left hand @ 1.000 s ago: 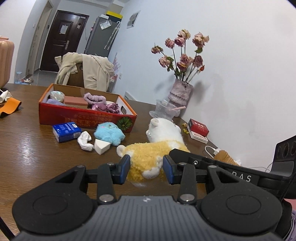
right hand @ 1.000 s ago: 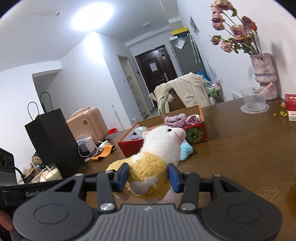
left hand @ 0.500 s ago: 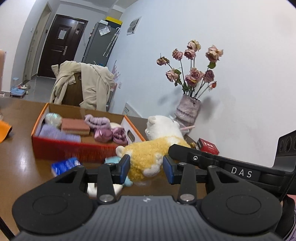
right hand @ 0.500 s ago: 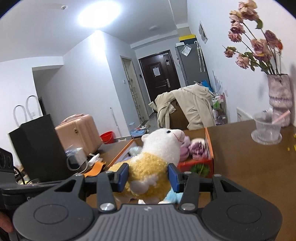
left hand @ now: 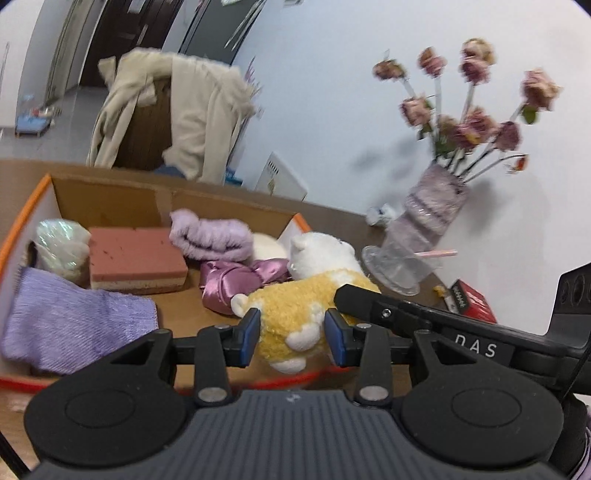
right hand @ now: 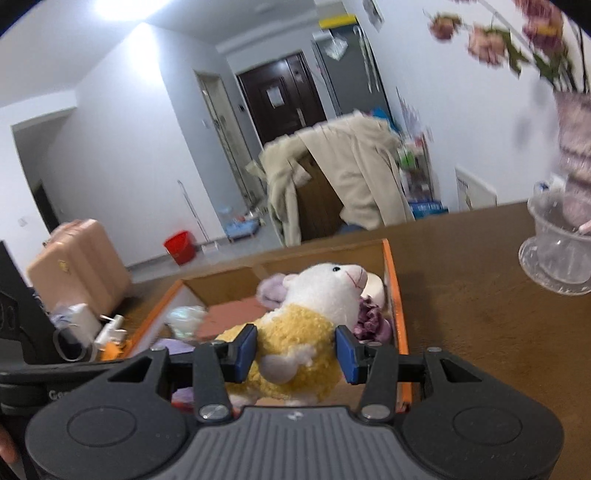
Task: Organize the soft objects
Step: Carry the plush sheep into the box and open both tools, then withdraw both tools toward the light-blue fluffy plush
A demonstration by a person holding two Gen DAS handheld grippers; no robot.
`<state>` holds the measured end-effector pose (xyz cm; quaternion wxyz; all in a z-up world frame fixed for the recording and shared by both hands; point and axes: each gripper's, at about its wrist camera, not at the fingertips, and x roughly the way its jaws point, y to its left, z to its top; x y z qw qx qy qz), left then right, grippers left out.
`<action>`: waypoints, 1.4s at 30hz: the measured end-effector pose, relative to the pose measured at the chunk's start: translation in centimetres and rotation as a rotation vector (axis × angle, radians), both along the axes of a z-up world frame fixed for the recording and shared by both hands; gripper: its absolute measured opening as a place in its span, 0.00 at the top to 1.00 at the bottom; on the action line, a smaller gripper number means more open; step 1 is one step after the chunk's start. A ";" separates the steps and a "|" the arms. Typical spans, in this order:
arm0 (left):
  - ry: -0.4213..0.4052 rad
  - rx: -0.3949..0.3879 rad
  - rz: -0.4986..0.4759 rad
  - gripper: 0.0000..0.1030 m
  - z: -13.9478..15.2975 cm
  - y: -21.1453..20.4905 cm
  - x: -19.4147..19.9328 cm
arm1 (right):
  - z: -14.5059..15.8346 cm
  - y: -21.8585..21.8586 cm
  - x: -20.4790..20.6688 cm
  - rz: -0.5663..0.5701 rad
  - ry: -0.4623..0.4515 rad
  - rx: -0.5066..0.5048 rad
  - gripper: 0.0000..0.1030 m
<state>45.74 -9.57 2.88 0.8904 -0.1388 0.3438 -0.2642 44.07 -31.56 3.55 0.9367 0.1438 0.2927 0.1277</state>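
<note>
Two grippers clamped one plush sheep [left hand: 295,314] at lower centre, over the open cardboard box [left hand: 110,201] filling the middle left. The left gripper [left hand: 291,334] and right gripper [right hand: 297,349] each pressed blue pads into its yellow body. A pink sponge [left hand: 135,260] lay inside.

Bright ceiling light [right hand: 122,5], fisheye-bent edges, flowers [left hand: 476,122] smeared, perhaps motion blur.
</note>
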 end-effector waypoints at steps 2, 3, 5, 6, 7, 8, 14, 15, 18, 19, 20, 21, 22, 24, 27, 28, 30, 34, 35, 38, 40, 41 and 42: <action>0.033 -0.001 -0.003 0.63 -1.4 -0.4 1.5 | -1.2 -0.2 1.8 0.006 0.029 -0.015 0.56; 0.046 0.006 -0.006 0.63 -2.1 -0.5 2.1 | -1.8 -0.3 2.6 0.008 0.048 -0.023 0.56; 0.089 0.001 -0.017 0.65 -3.4 -0.6 2.9 | -2.8 0.0 3.4 0.016 0.091 -0.075 0.53; 0.111 0.001 -0.025 0.65 -4.0 -0.6 3.1 | -3.2 0.3 3.3 0.013 0.097 -0.100 0.54; 0.118 0.002 -0.033 0.65 -4.2 -0.7 3.1 | -3.3 0.4 3.1 0.004 0.095 -0.126 0.54; 0.112 0.008 -0.038 0.65 -4.2 -0.8 2.9 | -3.3 0.8 2.7 -0.002 0.079 -0.163 0.54; 0.020 0.054 -0.025 0.64 -1.3 -0.5 0.7 | -1.0 0.5 1.1 0.000 0.011 -0.193 0.49; 0.003 0.068 -0.019 0.64 -0.5 -0.4 0.0 | -0.5 0.3 0.7 0.001 0.003 -0.193 0.49; -0.059 0.112 0.003 0.60 1.6 0.2 -2.8 | 1.3 -0.2 -1.3 0.005 -0.025 -0.188 0.49; -0.080 0.127 0.014 0.58 2.2 0.5 -4.0 | 1.8 -0.2 -2.2 0.011 -0.037 -0.188 0.48; -0.104 0.145 0.023 0.57 2.8 0.8 -5.3 | 2.4 -0.2 -3.2 0.018 -0.047 -0.191 0.46; -0.125 0.162 0.033 0.56 3.3 1.1 -6.6 | 3.0 -0.2 -4.1 0.023 -0.055 -0.194 0.45; -0.147 0.179 0.050 0.54 3.8 1.5 -8.1 | 3.4 -0.2 -5.3 0.028 -0.064 -0.197 0.42; -0.187 0.203 0.069 0.50 4.5 2.1 -10.8 | 4.1 -0.1 -7.5 0.047 -0.076 -0.203 0.38; -0.214 0.225 0.099 0.46 5.1 2.6 -14.5 | 4.7 0.0 -10.8 0.066 -0.084 -0.218 0.35; -0.212 0.231 0.105 0.46 5.1 2.7 -15.5 | 4.7 0.0 -11.9 0.072 -0.083 -0.220 0.34; -0.212 0.248 0.115 0.46 5.2 2.7 -17.8 | 4.7 0.0 -13.9 0.077 -0.076 -0.223 0.34; -0.243 0.262 0.155 0.36 5.0 2.9 -22.3 | 4.0 0.1 -17.8 0.079 -0.065 -0.230 0.30; -0.250 0.266 0.169 0.36 4.8 2.9 -23.6 | 3.7 0.1 -19.0 0.087 -0.057 -0.228 0.30; -0.258 0.295 0.198 0.32 4.1 2.9 -26.5 | 2.4 0.1 -21.8 0.104 -0.037 -0.213 0.28; -0.246 0.294 0.213 0.30 3.2 3.0 -28.1 | 1.4 0.1 -23.3 0.123 -0.018 -0.206 0.28; -0.223 0.284 0.223 0.30 2.8 3.1 -28.8 | 0.9 0.0 -24.2 0.127 -0.007 -0.197 0.28; -0.208 0.274 0.233 0.30 2.3 3.4 -29.4 | 0.5 -0.2 -25.0 0.128 -0.002 -0.182 0.28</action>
